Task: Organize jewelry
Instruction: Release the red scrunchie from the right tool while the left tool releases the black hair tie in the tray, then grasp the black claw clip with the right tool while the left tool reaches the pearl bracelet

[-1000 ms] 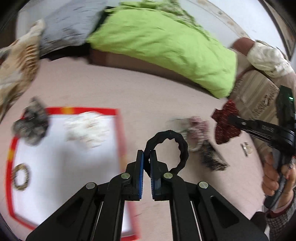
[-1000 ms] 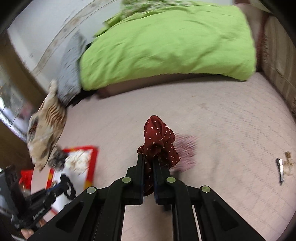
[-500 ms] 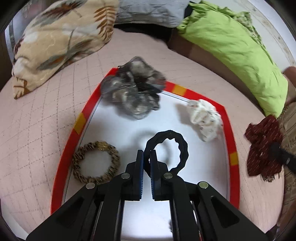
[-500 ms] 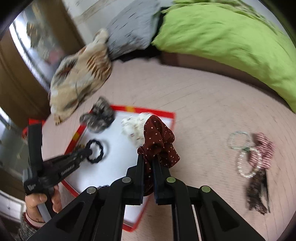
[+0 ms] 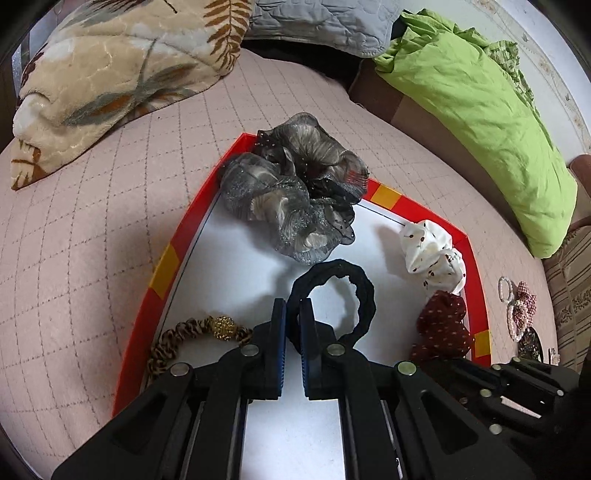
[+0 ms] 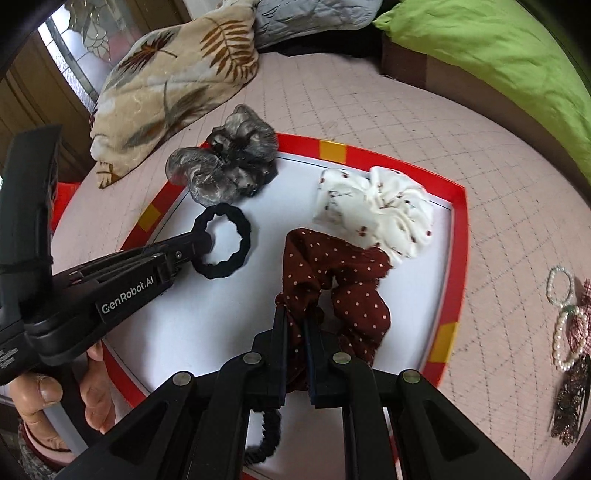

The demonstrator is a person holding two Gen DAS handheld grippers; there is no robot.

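A white tray with a red rim [image 5: 192, 221] [image 6: 452, 258] lies on the pink quilted bed. My left gripper [image 5: 292, 314] [image 6: 207, 236] is shut on a black hair tie [image 5: 364, 295] [image 6: 242, 236], held low over the tray's middle. My right gripper [image 6: 295, 317] is shut on a dark red dotted scrunchie [image 6: 354, 284] [image 5: 443, 325], over the tray's right part. In the tray lie a grey sheer scrunchie [image 5: 295, 199] [image 6: 221, 166], a white patterned scrunchie [image 5: 432, 254] [image 6: 376, 206] and a leopard-print hair tie with a gold bead [image 5: 199, 332].
Pearl bracelets [image 6: 565, 321] [image 5: 511, 314], a checked bow and dark hair clips [image 6: 572, 402] lie on the bed right of the tray. A leaf-print pillow [image 5: 118, 74] [image 6: 177, 81], a grey pillow [image 5: 317, 18] and a green blanket [image 5: 472, 96] lie at the back.
Both grippers have swung left from the loose pile to over the tray and come lower. Each has kept its hold, the left on the black tie, the right on the red scrunchie.
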